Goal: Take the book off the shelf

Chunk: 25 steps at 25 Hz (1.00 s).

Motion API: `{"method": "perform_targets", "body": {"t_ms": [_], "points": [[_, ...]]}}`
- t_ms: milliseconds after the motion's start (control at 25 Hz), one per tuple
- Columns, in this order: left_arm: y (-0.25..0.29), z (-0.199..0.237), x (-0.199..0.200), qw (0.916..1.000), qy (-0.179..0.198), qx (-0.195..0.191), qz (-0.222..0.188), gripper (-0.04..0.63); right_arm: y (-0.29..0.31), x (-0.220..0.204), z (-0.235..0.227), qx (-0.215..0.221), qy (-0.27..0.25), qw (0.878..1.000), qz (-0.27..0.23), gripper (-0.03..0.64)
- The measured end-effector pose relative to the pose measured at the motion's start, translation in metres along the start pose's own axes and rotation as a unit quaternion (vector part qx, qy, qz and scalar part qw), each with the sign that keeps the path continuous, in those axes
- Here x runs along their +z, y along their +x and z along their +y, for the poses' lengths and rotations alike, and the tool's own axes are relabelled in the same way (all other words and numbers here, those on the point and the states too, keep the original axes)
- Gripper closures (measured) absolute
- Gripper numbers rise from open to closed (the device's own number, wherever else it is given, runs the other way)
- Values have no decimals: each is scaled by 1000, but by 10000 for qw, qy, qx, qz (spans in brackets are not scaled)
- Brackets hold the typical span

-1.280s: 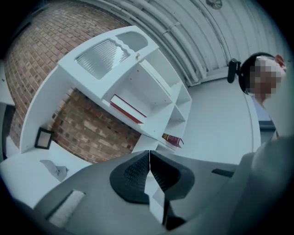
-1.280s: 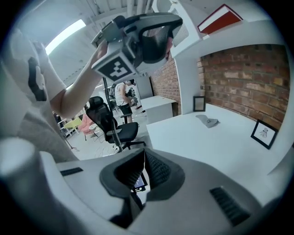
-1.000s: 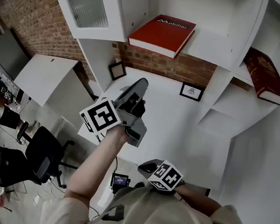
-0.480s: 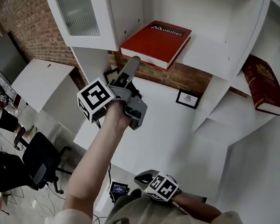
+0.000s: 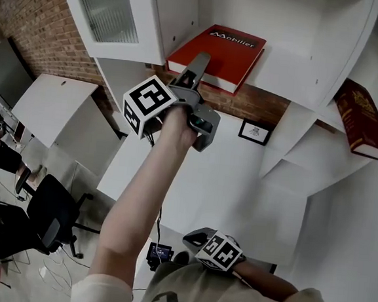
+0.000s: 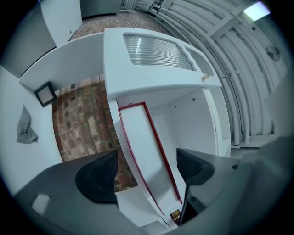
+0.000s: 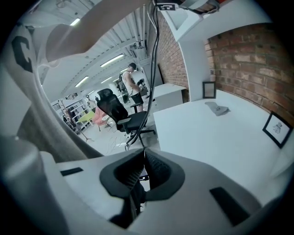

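Left hand-held gripper (image 5: 198, 65): jaws were opening, flat red hardcover book (image 5: 221, 48) between them, ungripped; right hand-held gripper (image 7: 143, 172) was closed, empty.

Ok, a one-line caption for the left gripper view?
Left gripper, jaws opening, aimed at the red book on the shelf; nothing gripped yet.

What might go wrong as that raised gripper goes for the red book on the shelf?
The left gripper is opening its fingers with the red book ahead in the gap, not yet gripped. A nudge might push it off the shelf onto the desk. Held by one edge, the wide book may sag and slip. The cabinet door beside it could get bumped.
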<state>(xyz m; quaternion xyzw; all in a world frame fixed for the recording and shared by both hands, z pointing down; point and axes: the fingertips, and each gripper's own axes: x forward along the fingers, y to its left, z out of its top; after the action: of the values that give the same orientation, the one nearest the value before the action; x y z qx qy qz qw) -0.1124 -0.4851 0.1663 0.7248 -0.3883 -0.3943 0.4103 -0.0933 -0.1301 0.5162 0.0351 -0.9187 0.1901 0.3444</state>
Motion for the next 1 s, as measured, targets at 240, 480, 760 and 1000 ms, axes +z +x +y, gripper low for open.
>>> {"method": "perform_targets", "body": {"t_ms": [240,480,760,1000], "points": [[12,7,-12,9996,-252,20,85,219,-6,-2,-8,-209,110,9996,-133,612],[8,-3,-16,9979,-569,-296,-27,388,-11,-3,-11,-264,235,9991,-238,612],[-8,5,-30,9961,-802,-381,0,430,-9,-7,-2,-231,224,9991,-283,612],[-18,5,-28,9940,-935,-548,-139,434,-9,-10,2,-281,345,9985,-322,612]]}}
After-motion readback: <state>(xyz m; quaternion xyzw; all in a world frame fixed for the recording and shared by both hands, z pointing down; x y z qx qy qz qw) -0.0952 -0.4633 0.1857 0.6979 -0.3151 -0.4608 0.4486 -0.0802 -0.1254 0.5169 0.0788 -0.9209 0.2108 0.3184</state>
